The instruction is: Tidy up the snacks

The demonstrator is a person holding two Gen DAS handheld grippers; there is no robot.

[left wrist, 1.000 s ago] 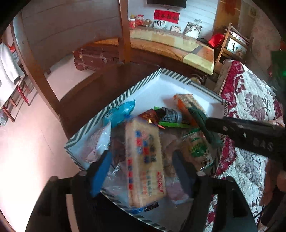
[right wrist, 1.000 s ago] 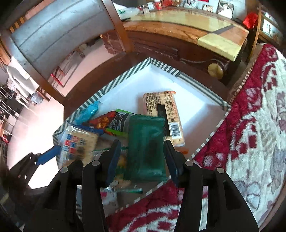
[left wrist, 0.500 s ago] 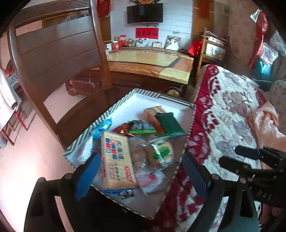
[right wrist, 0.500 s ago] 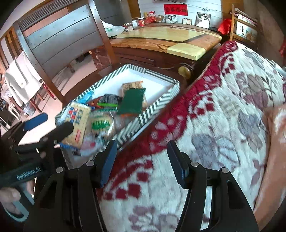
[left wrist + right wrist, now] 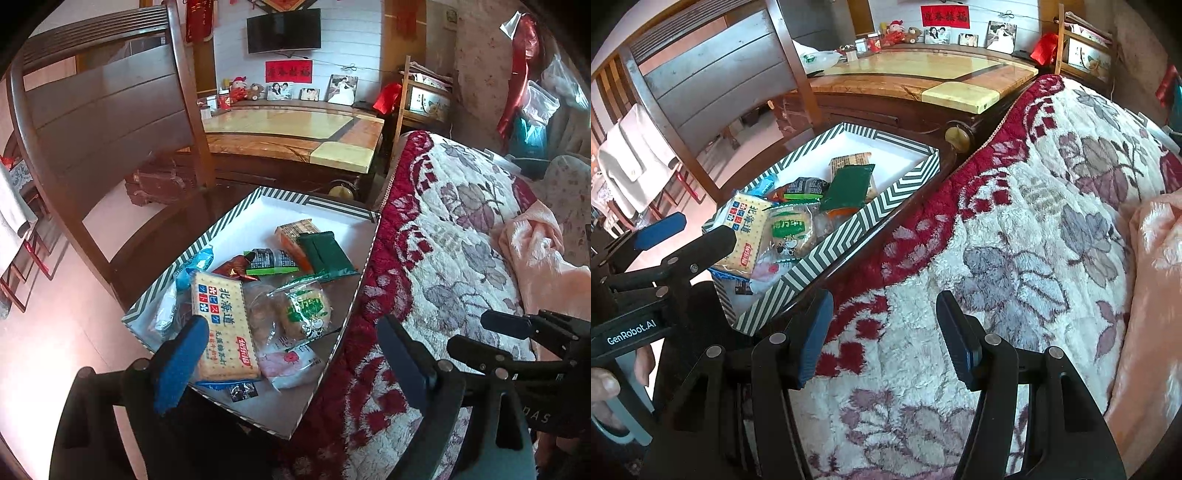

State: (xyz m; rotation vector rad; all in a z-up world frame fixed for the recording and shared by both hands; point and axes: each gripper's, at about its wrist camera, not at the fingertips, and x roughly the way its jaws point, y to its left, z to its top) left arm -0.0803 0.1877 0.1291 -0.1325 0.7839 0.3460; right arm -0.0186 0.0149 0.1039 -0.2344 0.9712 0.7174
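With both our left gripper [image 5: 291, 354] and right gripper [image 5: 884, 332] wide and empty, the snacks lie in the striped tray [image 5: 221, 229] at our eleven o'clock, so this looks like the closing step, needing only a check.

A striped box [image 5: 207, 240] holds the snacks in a loose heap. A cracker pack [image 5: 223, 326] lies flat at the near end beside a bun [image 5: 304, 308]; a green pouch [image 5: 325, 253] rests on an orange pack [image 5: 293, 234].

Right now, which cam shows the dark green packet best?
Left wrist: the dark green packet is seen from above, whole, lying over an orange packet in the striped box. Right wrist shows it smaller and more oblique.
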